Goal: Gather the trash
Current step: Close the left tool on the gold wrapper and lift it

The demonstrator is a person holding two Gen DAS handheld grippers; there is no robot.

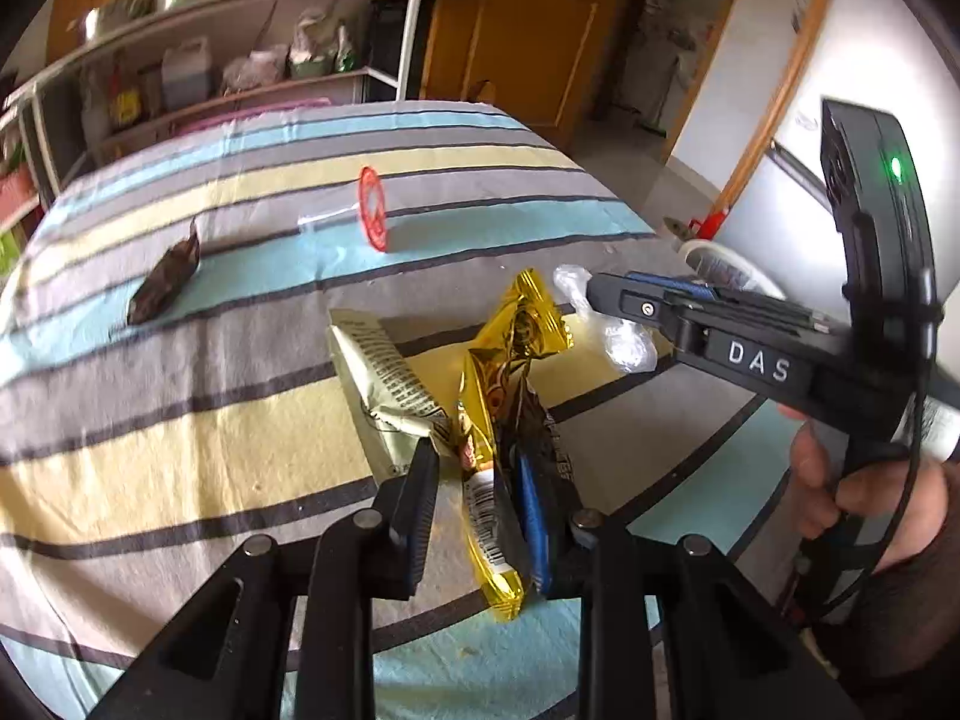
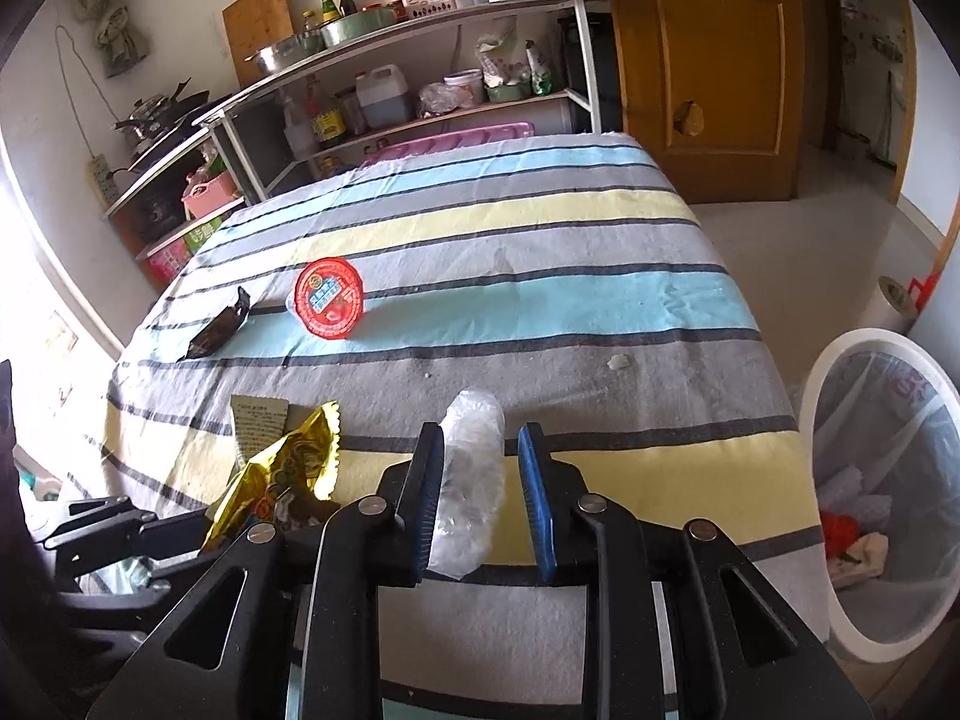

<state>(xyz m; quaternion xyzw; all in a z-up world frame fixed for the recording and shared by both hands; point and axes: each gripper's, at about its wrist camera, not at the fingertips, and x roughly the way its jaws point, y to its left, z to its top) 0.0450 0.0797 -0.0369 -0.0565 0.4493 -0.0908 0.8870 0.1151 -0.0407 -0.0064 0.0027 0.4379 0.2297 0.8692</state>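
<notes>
Item one, my left gripper (image 1: 480,480), low centre of its own view: pinching a bunch of snack wrappers, a gold foil wrapper (image 1: 510,384) with a pale printed wrapper (image 1: 384,384) beside it; they should be light, crinkly and slick, so the hold is best kept at the gathered base where the layers stack. Item two, my right gripper (image 2: 480,468), lower centre of its view: jaws parted, a crumpled clear plastic wrap (image 2: 471,474) lying between them, touching the left pad, clear of the right one; I judge it feather-light, soft, liable to cling or slide, and best taken across its thick middle. Item three, on the striped worktop (image 2: 540,252): a red-lidded jelly cup (image 2: 330,306) on its side, middle left, rigid but liable to roll; just left of it a dark wrapper (image 2: 219,327), flat and flimsy, best nipped at a raised end. Item four, a white bin (image 2: 840,378) with a liner, right edge of the right view, beyond the worktop's right edge, already holding some rubbish. Open room: the worktop's centre and right side lie bare, giving a free path to the bin; shelves crowd the upper left.
</notes>
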